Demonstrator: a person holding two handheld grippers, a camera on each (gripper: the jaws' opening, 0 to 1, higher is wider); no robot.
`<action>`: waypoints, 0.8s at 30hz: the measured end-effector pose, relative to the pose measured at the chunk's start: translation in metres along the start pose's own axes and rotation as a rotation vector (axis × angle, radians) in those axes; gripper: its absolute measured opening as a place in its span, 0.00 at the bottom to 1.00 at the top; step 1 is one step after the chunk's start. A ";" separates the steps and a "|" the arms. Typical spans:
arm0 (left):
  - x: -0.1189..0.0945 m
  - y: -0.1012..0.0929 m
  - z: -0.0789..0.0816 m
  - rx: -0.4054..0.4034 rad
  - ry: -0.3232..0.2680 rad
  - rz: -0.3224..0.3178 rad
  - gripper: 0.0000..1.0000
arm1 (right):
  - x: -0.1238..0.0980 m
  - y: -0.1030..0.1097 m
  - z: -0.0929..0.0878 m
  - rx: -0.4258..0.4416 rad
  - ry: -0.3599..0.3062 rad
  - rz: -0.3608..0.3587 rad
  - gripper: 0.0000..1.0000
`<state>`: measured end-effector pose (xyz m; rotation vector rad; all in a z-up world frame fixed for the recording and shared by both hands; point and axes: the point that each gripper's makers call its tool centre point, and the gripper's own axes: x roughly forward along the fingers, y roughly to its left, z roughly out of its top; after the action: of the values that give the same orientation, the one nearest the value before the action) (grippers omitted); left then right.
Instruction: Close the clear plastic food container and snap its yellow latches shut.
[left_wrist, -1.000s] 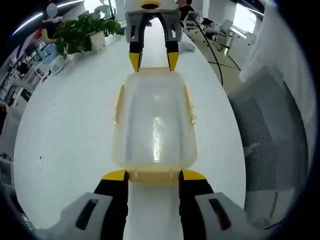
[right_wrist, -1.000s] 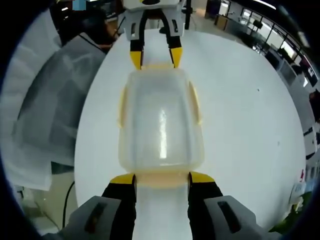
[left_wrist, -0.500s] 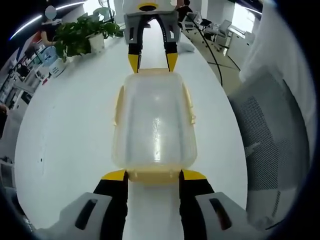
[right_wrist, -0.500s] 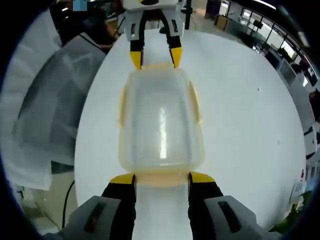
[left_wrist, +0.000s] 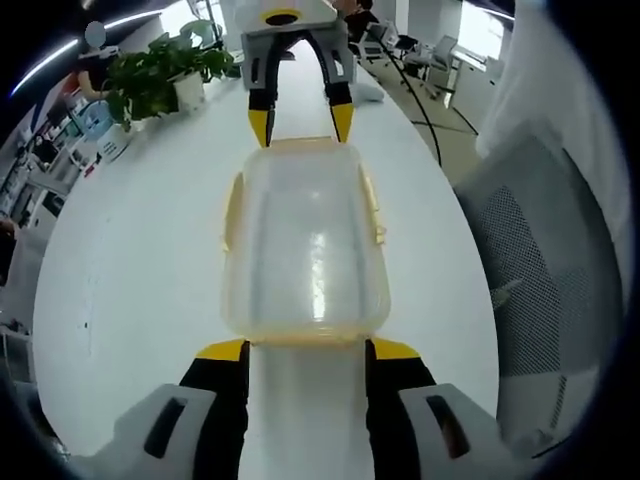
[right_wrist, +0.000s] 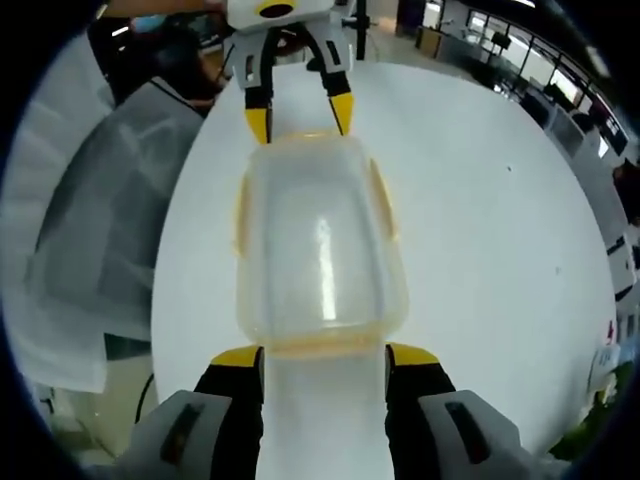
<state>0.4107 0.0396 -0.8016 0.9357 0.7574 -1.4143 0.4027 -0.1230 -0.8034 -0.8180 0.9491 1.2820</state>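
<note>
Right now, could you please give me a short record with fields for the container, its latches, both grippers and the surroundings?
container: clear plastic food container with its lid on, lying on the white table
side latches: yellow latches on the long sides, lying against the walls
left gripper: left gripper, open, jaws just short of one short end
right gripper: right gripper, open, jaws just short of the opposite short end
end latches: yellow flap at the near end; whether snapped, cannot tell
surroundings: green potted plant; grey mesh chair

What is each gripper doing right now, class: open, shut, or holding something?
Left gripper: open, jaws spread at one end of the clear container, holding nothing.
Right gripper: open, jaws spread at the opposite end, holding nothing.
</note>
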 end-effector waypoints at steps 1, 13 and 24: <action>0.000 0.000 -0.001 -0.002 0.002 0.001 0.46 | 0.000 0.001 0.000 0.000 0.000 0.000 0.47; -0.016 0.005 0.002 -0.139 -0.056 0.051 0.46 | -0.012 0.002 0.005 0.088 -0.029 -0.013 0.46; -0.022 0.009 0.008 -0.272 -0.079 0.120 0.48 | -0.013 0.004 0.007 0.236 -0.041 -0.032 0.39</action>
<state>0.4177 0.0421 -0.7779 0.6981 0.7982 -1.2016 0.3995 -0.1210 -0.7885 -0.6186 1.0283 1.1294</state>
